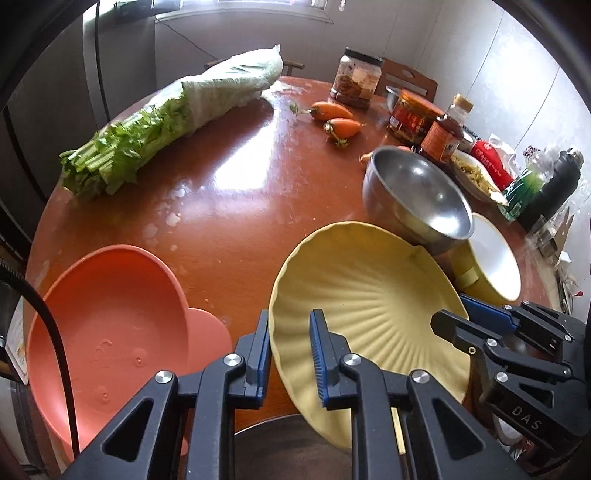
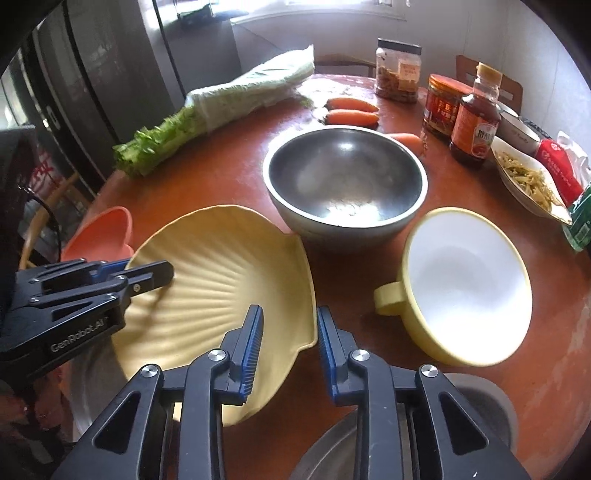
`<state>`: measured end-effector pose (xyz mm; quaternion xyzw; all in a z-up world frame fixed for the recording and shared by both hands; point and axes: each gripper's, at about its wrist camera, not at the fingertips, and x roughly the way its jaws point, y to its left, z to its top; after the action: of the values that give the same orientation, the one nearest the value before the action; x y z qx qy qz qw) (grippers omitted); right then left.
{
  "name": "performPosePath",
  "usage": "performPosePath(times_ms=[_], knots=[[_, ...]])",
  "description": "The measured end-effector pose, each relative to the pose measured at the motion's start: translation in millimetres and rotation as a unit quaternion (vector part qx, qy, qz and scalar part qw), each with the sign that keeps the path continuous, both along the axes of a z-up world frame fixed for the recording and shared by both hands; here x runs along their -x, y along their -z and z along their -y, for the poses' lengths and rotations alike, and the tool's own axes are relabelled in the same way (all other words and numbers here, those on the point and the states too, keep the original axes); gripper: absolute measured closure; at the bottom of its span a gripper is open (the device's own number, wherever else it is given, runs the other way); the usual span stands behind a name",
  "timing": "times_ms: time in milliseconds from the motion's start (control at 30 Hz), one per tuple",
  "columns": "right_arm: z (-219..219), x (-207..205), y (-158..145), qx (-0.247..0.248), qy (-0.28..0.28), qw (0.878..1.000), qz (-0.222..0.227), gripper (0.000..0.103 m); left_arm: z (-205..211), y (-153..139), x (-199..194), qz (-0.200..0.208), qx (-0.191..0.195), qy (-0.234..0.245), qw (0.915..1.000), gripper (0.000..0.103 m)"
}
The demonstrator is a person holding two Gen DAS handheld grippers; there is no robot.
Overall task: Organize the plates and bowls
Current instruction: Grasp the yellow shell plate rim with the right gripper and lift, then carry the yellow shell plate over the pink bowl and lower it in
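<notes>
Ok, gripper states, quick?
Left gripper: open, straddling the yellow plate rim.
Right gripper: open, straddling the same plate's opposite rim.

Bright daylight comes in from a window [image 1: 236, 9] at the far end of the room. It makes a big white shine on the brown table [image 1: 236, 173] and small sparkles inside the metal bowl [image 2: 345, 177]. Both pictures are round and bent, with black corners. The middle looks sharp, but things near the edges get stretched and a bit fuzzy. Shadows are soft.
</notes>
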<state>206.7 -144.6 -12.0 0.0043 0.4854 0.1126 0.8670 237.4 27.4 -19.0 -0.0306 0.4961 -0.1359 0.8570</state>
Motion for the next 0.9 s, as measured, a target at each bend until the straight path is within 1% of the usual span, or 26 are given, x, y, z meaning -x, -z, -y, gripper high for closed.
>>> performPosePath(times_ms=[333,433,667,900], knots=[[-8.6,8.6,-19.2,-0.012,-0.009,1.000,0.015,0.073,-9.5,-23.0,17.7,0.022,-0.002,-0.011,0.9997,0.083],[-16.4,11.0,-29.9,-0.014,-0.017,0.999,0.026,0.073,-18.1,-32.2,23.5,0.030,-0.002,-0.018,0.9994,0.083],[-50.7,16.0,-59.8,-0.018,-0.050,0.997,0.057,0.073,-51.8,-59.6,38.2,0.059,-0.007,-0.049,0.9971,0.083],[-98.3,15.4,-78.6,-0.017,-0.090,0.993,0.073,0.073,-93.9,-77.6,50.2,0.077,-0.017,-0.085,0.9933,0.083]])
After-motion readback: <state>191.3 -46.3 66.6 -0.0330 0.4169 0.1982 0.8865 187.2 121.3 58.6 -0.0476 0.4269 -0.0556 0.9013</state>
